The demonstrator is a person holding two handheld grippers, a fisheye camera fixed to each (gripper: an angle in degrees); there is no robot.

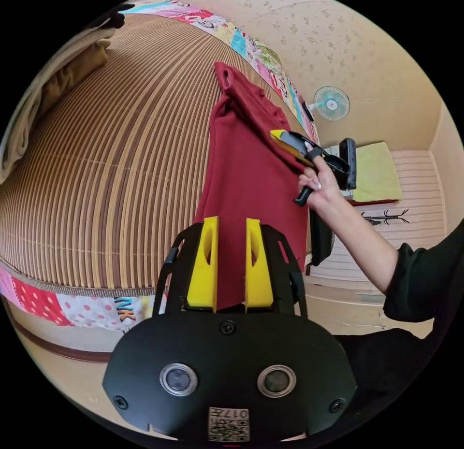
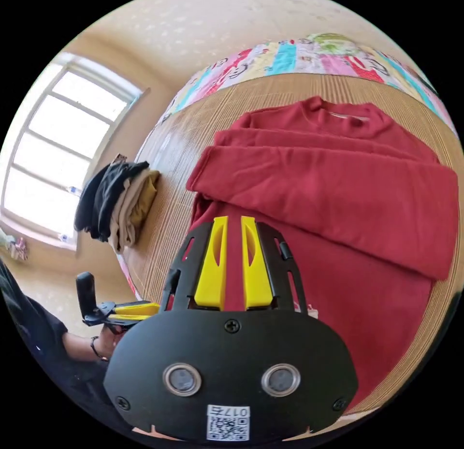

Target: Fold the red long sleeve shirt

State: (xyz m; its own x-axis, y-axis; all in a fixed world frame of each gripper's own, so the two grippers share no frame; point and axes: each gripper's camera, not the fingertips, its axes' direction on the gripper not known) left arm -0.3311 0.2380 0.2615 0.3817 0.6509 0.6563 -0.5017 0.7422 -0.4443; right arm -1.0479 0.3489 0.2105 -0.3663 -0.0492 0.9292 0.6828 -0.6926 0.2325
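— What is sitting around the red shirt (image 2: 333, 197)?

— In the right gripper view, a window (image 2: 53, 144) is glowing at far left, then a pile of folded clothes (image 2: 118, 202) is resting on the striped mat (image 2: 169, 178). The shirt is lying right of the pile, sleeves folded across its chest.

— And the tongs?

— The left gripper (image 1: 231, 260) is holding its jaws narrow with shirt hem between them. The right gripper (image 2: 234, 263) is poised narrow over the cloth; whether it is pinching, I cannot tell.

— Room to move?

— Bare mat is stretching left of the shirt in the left gripper view; a fan (image 1: 331, 102) is standing far right. The quilt's (image 1: 121, 310) lettering is showing only in part.
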